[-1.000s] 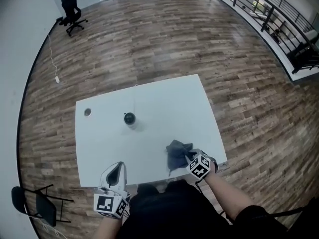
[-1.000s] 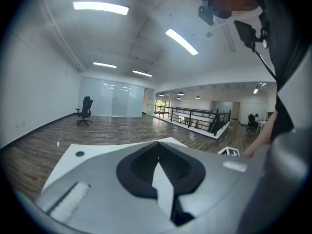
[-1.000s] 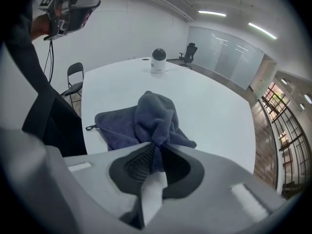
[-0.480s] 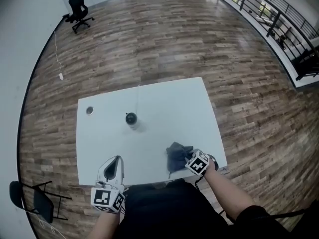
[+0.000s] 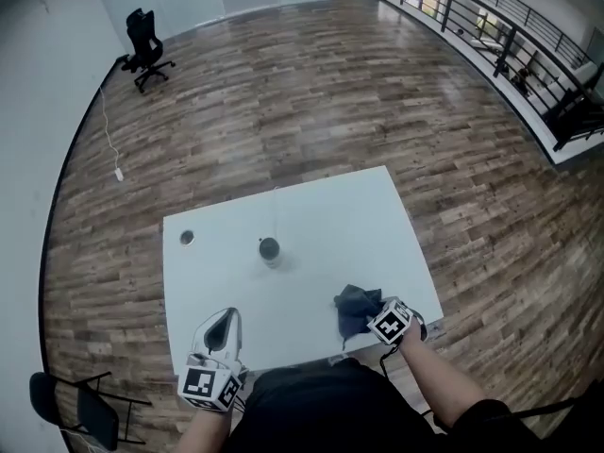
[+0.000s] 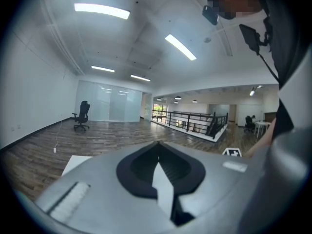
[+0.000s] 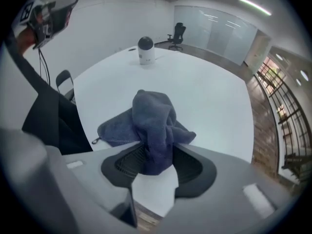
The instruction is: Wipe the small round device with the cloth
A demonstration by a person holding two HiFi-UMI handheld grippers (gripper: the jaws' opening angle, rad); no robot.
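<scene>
The small round device (image 5: 269, 249), dark on top with a pale base, stands near the middle of the white table (image 5: 311, 215); it also shows far off in the right gripper view (image 7: 145, 49). A crumpled blue-grey cloth (image 5: 357, 307) lies by the table's front right corner. My right gripper (image 5: 371, 313) points steeply down at it. Its jaws have just been opening, and a bunched fold of the cloth (image 7: 153, 121) still stands loose between them (image 7: 156, 162). My left gripper (image 5: 225, 322) hovers at the near edge, left of centre, shut and holding nothing (image 6: 157, 145).
A small round disc (image 5: 187, 238) lies at the table's far left corner. A thin cable (image 5: 275, 210) runs from the device to the far edge. An office chair (image 5: 146, 38) stands far back; another chair (image 5: 80, 409) is near left; a railing (image 5: 510, 26) lines the right.
The left gripper has crept forward over the table's near edge. The right gripper stays at the cloth with its marker cube rolled a little. The head view has shifted.
</scene>
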